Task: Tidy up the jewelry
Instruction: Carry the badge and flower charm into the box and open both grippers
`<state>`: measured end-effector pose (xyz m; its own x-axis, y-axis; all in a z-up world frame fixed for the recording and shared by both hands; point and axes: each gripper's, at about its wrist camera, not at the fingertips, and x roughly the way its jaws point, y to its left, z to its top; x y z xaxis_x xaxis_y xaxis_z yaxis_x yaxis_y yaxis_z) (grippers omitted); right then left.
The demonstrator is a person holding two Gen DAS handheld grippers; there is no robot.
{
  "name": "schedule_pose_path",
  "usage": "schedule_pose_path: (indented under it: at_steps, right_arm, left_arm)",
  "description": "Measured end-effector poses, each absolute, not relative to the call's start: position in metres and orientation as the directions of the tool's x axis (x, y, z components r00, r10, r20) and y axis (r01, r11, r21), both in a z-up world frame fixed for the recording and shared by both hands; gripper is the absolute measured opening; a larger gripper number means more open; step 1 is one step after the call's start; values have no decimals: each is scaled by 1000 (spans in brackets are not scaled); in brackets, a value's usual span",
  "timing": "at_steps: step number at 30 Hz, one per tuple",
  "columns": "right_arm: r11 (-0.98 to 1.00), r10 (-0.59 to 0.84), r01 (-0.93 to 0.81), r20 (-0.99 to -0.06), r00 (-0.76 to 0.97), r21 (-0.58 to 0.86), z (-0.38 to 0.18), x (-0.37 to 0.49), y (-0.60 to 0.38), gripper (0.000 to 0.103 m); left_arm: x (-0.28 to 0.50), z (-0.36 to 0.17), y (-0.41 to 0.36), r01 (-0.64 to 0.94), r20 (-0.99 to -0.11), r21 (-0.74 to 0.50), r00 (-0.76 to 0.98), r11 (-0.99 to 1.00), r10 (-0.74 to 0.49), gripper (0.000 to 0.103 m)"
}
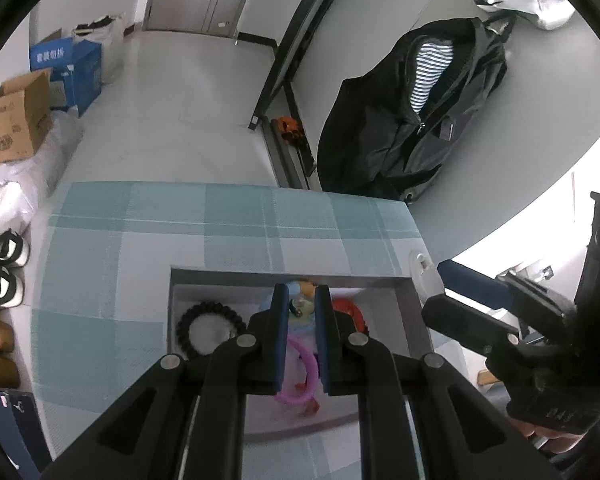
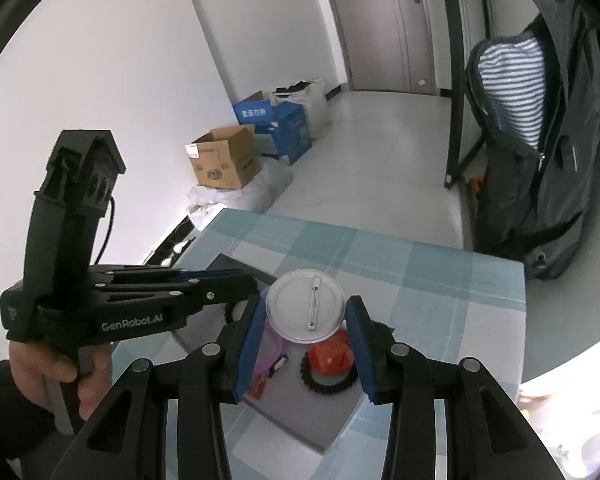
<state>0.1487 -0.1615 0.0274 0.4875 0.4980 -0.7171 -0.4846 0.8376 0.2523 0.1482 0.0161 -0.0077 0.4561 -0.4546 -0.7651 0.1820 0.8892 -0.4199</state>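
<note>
The grey tray (image 1: 414, 312) is the crowded spot: a black beaded bracelet (image 1: 204, 322) fills its left part, a pink ring (image 1: 300, 364) and a red piece (image 1: 346, 308) lie toward its middle and right, leaving bare floor only along its near edge. Around the tray, the checked cloth (image 1: 140, 248) lies open on the far and left sides. The right gripper (image 2: 306, 334), clamped on a white round badge (image 2: 305, 306), hangs over the tray's right side and blocks approach from there.
</note>
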Motion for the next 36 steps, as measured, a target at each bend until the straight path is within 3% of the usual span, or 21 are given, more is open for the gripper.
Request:
schedule_pose_path:
  at_steps: [23,32,33,35,36]
  right_arm:
    - [819,505,-504,-761,408,274,0,158,-148,40]
    - [833,488,-486,-764,422,263,-2,161,-151,42]
    - [837,486,-480,-762,429,263,-1,160,-154,42]
    - [844,478,-470,-761,439,258,1,161,-157,44]
    - [845,479,-468,-758,443,260,3,160,-159,45]
  left_arm:
    - [157,-23,10,169,-773,-450,417,877,-478,9]
    - [161,-27,20,136,-748,-534,382,834,-542,10]
    - [160,-26,20,140,-745,-535,387,833,-543,11]
    - [158,-23,20,153,-738,-535,395,831,-547,30]
    - [156,-21,19,160,-734,-532,401,831,-548,35]
